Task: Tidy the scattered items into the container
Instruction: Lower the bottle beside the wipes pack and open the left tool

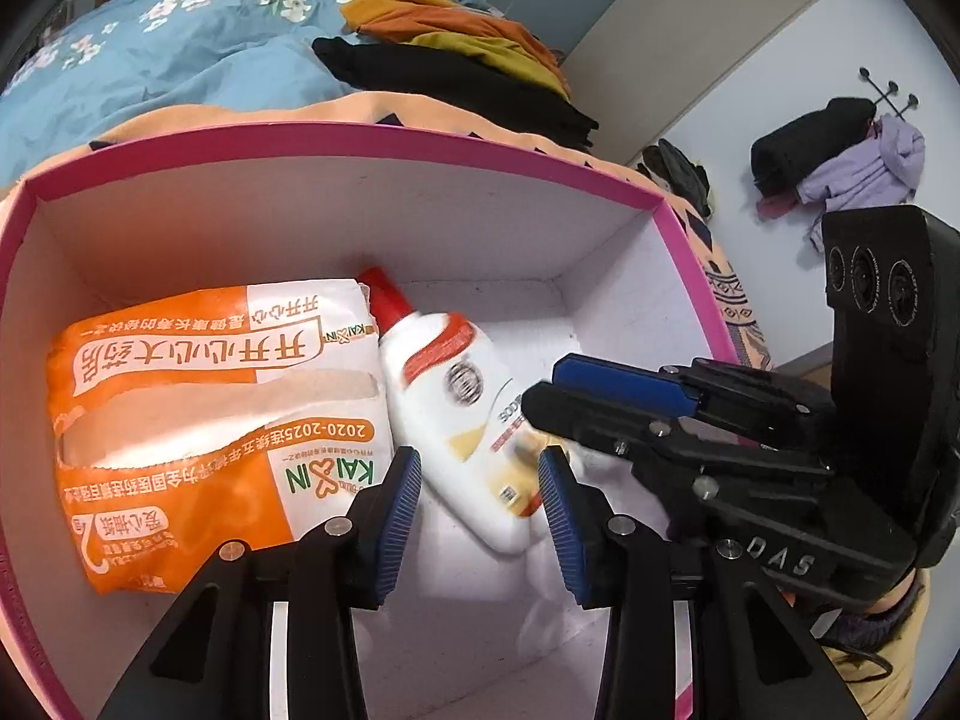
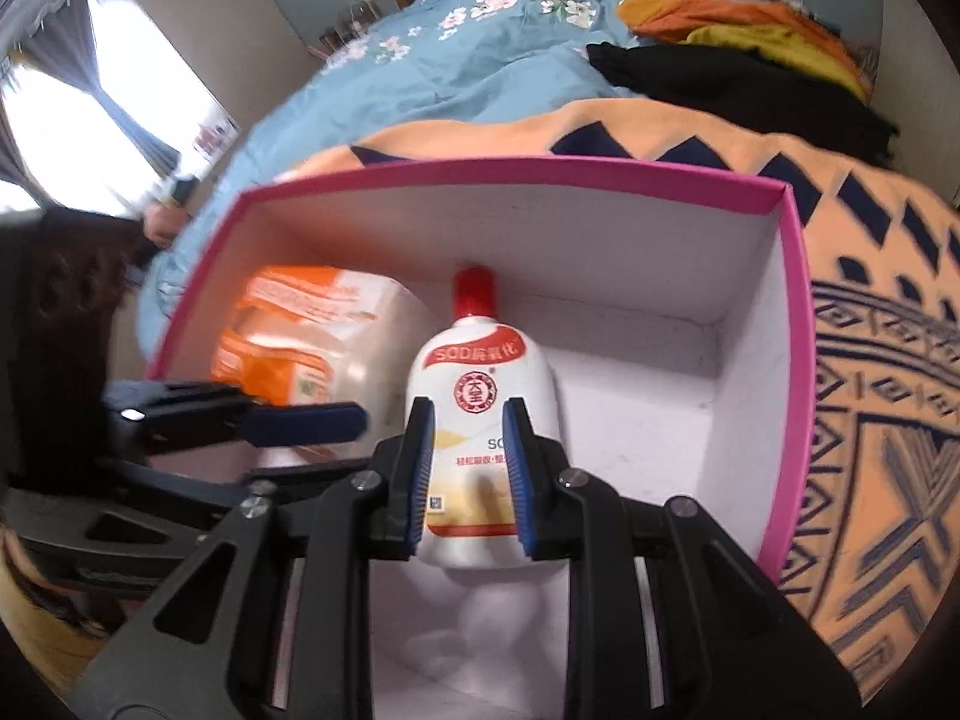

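The white lotion bottle (image 2: 483, 414) is clamped at its lower body by the right tool (image 2: 468, 477), inside the pink box (image 2: 795, 360) beside the orange tissue pack (image 1: 204, 420). The left tool (image 1: 477, 516) is held apart, empty. Risk noted — a shallow grip on smooth plastic; the bottle could slip or tip against the pack on release.

Pink box holding a lotion bottle and an orange tissue pack

The box (image 2: 795, 324) is open-topped, with a pink rim and outside and white inner walls and floor; inside it, a white bottle (image 2: 480, 420) with a red cap and red-and-yellow label points its cap toward the box's far wall, its lower body clasped between two blue gripper pads; just left of the bottle, touching it, an orange-and-white plastic pack (image 1: 210, 420) printed with Chinese text and "KAIXIN" lies flat on the box floor.
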The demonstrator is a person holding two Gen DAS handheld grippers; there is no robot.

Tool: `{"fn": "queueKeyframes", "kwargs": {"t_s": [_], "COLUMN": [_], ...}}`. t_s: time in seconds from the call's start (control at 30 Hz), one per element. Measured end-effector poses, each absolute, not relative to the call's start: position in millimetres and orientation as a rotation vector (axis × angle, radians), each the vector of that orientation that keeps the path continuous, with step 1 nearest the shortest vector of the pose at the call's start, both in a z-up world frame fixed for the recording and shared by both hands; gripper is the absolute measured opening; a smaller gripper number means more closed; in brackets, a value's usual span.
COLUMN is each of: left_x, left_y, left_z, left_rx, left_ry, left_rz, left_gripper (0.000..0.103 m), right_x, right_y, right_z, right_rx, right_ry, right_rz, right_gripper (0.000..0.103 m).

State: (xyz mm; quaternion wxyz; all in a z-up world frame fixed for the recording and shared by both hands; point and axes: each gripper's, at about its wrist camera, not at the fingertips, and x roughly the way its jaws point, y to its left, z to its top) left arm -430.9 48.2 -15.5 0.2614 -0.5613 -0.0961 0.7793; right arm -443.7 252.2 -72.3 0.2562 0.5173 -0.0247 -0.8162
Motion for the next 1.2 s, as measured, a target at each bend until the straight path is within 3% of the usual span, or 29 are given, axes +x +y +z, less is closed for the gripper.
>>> {"fn": "queueKeyframes", "kwargs": {"t_s": [0.43, 0.63, 0.67, 0.8, 1.2], "left_x": [-427.6, -427.2, -427.3, -421.6, -399.6], "left_y": [62.7, 52.7, 49.1, 41.4, -5.7], "left_z": [-31.2, -31.2, -30.4, -21.8, 11.1], "left_rx": [-1.690, -1.747, -1.743, -1.692, -1.460], "left_ry": [-0.183, -0.195, -0.216, -0.225, -0.432], "left_rz": [2.005, 2.033, 2.038, 2.094, 2.188], "left_gripper": [0.046, 0.057, 0.067, 0.072, 0.078], "right_x": [-433.8, -430.4, -430.1, -430.4, -433.6], "right_y": [239.2, 229.3, 228.9, 231.3, 261.9], "right_z": [-81.7, -95.3, -97.4, -102.0, -92.6], "right_rx": [1.499, 1.562, 1.569, 1.583, 1.566], "right_ry": [0.373, 0.527, 0.508, 0.403, 0.044], "right_rz": [-2.211, -2.140, -2.126, -2.089, -2.029], "right_gripper": [0.025, 0.026, 0.027, 0.050, 0.052]}}
